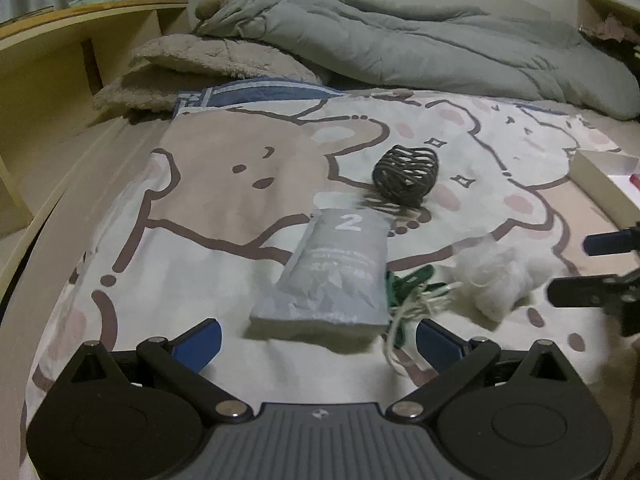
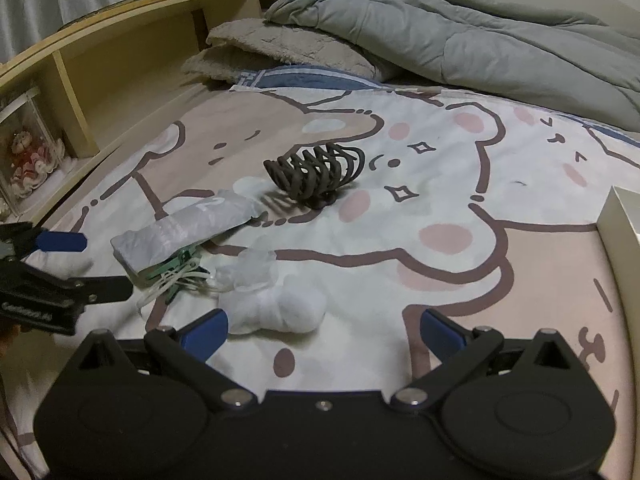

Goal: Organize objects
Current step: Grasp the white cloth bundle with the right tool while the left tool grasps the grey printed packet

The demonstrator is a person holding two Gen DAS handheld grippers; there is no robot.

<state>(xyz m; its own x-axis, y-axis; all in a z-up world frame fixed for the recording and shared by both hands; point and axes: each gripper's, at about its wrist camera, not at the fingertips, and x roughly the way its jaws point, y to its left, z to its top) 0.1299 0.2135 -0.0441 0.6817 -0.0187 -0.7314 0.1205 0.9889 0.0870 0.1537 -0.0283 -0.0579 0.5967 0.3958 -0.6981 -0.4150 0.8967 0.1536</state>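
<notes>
A grey pouch [image 1: 335, 268] [image 2: 188, 226] marked "2" lies on the cartoon-bear bedsheet. A dark claw hair clip [image 1: 406, 174] [image 2: 316, 174] sits beyond it. A green clip with white string [image 1: 408, 292] [image 2: 176, 274] lies at the pouch's right edge. A white cotton wad [image 1: 500, 276] [image 2: 276, 304] rests to the right. My left gripper [image 1: 318, 342] [image 2: 102, 266] is open, just short of the pouch's near end. My right gripper [image 2: 324, 330] [image 1: 576, 266] is open, with the cotton wad by its left finger.
A white open box [image 1: 604, 184] [image 2: 622, 232] stands at the right edge of the bed. A crumpled grey duvet [image 1: 400, 40] [image 2: 460, 32] and a beige fleece pillow [image 1: 192, 64] lie at the back. A wooden headboard shelf [image 1: 60, 52] [image 2: 120, 52] runs along the left.
</notes>
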